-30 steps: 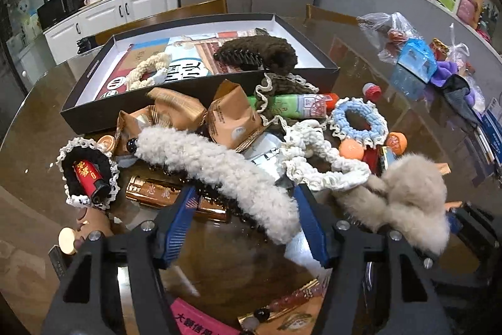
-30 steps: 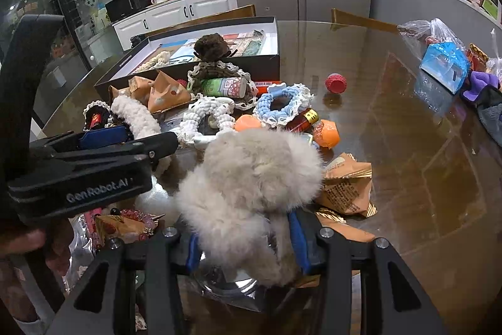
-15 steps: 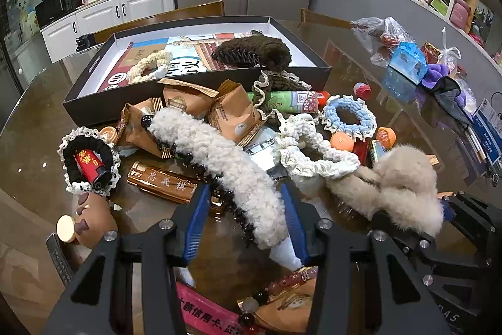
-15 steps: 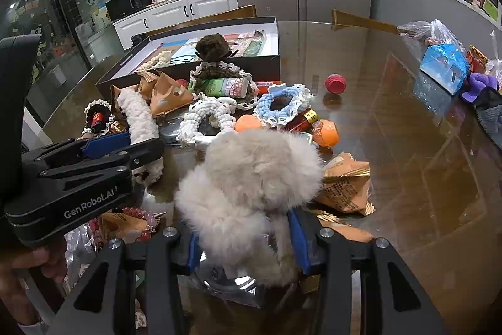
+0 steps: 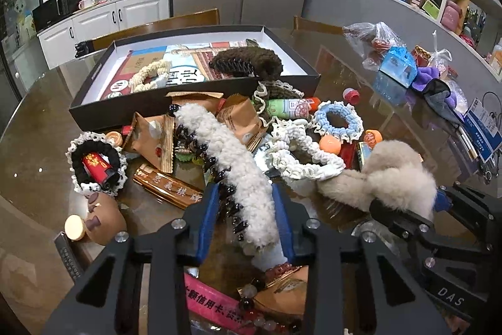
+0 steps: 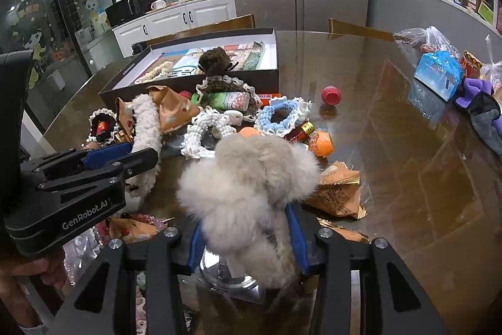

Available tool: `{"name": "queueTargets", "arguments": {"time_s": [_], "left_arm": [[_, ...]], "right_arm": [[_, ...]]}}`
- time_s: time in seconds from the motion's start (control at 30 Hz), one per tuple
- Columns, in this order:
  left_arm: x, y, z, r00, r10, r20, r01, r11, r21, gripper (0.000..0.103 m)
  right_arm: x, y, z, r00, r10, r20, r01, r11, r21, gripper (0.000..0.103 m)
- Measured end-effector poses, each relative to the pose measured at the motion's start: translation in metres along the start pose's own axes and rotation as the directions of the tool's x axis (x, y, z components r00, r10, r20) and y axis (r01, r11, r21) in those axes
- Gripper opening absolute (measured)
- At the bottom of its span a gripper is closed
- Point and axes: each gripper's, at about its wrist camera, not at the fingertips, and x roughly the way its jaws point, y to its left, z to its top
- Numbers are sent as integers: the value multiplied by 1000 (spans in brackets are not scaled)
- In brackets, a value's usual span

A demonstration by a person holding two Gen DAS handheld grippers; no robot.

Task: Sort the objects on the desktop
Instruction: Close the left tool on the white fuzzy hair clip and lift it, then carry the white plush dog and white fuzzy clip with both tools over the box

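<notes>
Between the blue pads of the left tongs sits the near end of a long white fleecy hair claw with black teeth; the jaws have just been closing and both pads now press its sides. Right tongs are clamped on a beige fluffy fur hair clip, raised above the glossy brown table. Around both lies a heap of crochet scrunchies, including a blue one, and brown snack packets. Beyond the heap stands a shallow black box holding a dark brown fleecy claw.
</notes>
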Motion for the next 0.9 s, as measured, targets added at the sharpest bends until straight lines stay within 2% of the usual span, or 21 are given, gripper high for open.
{"name": "queueTargets", "arguments": {"time_s": [0.27, 0.43, 0.67, 0.7, 0.8, 0.9], "left_arm": [[-16, 2, 2, 1000, -9, 22, 9, 1000, 2, 35], [-24, 5, 2, 1000, -6, 31, 6, 1000, 1, 35], [-21, 10, -7, 1000, -8, 13, 9, 1000, -11, 35], [-21, 11, -7, 1000, -9, 13, 9, 1000, -12, 35], [-21, 13, -8, 1000, -15, 15, 15, 1000, -18, 35], [-20, 12, -7, 1000, -18, 15, 18, 1000, -15, 35]], "right_arm": [[-9, 4, 3, 1000, 0, 19, 0, 1000, -3, 42], [-15, 10, 9, 999, 10, 33, -10, 1000, -18, 31], [-3, 9, 0, 999, 41, -1, -41, 999, 3, 31], [-1, 5, -1, 999, 53, -1, -53, 998, 26, 32], [0, 0, -1, 999, 52, -3, -52, 998, 38, 49], [0, 2, 3, 998, 58, 8, -58, 998, 29, 55]]}}
